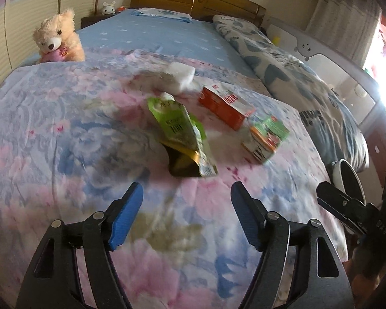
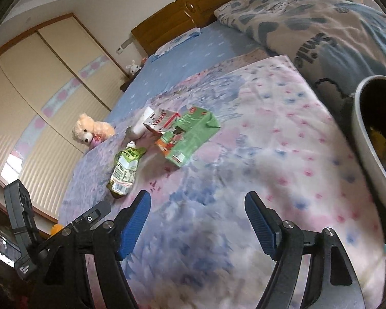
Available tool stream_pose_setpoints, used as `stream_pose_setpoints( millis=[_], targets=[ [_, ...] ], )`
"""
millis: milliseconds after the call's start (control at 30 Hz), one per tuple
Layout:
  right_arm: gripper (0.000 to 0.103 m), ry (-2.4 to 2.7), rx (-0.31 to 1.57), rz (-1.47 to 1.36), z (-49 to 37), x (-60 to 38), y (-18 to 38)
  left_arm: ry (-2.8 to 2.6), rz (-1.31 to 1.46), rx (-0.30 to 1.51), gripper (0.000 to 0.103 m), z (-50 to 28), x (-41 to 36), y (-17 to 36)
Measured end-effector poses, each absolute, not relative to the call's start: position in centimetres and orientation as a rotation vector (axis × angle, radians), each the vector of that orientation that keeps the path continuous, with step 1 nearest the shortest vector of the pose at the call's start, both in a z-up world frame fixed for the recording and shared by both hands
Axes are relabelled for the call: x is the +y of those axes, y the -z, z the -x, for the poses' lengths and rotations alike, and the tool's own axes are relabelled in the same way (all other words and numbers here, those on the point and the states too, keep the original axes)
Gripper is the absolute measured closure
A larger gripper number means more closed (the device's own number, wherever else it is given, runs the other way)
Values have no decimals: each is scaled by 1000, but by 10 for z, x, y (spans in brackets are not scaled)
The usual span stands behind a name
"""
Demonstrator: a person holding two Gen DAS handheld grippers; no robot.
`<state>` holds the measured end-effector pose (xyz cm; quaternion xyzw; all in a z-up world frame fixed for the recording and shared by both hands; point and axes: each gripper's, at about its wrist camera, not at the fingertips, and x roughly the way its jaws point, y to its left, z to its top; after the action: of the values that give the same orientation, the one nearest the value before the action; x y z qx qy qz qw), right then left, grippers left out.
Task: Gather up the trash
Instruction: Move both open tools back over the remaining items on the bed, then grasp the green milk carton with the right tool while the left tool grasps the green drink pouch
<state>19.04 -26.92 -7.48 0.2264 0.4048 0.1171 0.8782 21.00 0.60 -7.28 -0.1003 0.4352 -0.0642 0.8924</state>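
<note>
A bed with a flowered blanket [image 1: 64,141] holds the trash: a green pouch [image 1: 182,134], two cartons [image 1: 225,105] [image 1: 267,135] and a white box [image 1: 178,76]. We hold our left gripper [image 1: 186,193] and right gripper [image 2: 198,200] above the blanket, fingers spread, empty.

Right claw [image 2: 196,221] gapes empty above floral blanket [image 2: 270,154]; green pouch [image 2: 124,172] lies ahead-left
</note>
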Motion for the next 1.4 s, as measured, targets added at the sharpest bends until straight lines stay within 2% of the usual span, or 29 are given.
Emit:
stream_pose_setpoints(
  millis=[600,700,733,767,833,900,1300,1367,1400],
  targets=[
    [25,-168,946,-440,-306,-211,93,125,152,973,29,-267,13,91],
    [27,-149,944,-367,-313,-204,93,122,144,991,29,-269,14,99],
    [33,-147,945,-340,-313,-203,92,123,141,990,30,-269,15,100],
    [40,-151,942,-329,-312,-204,92,123,130,978,32,-268,14,100],
    [46,-190,940,-333,-308,-208,91,132,120,970,52,-266,13,100],
    [48,-202,946,-315,-301,-214,88,162,125,969,67,-264,12,99],
    [48,-331,1001,-194,-219,-260,72,268,119,1002,67,-219,6,95],
    [47,-318,1007,-200,-211,-264,75,256,113,1003,64,-215,5,95],
    [46,-299,999,-204,-208,-265,75,250,111,1003,57,-214,5,95]
  ],
)
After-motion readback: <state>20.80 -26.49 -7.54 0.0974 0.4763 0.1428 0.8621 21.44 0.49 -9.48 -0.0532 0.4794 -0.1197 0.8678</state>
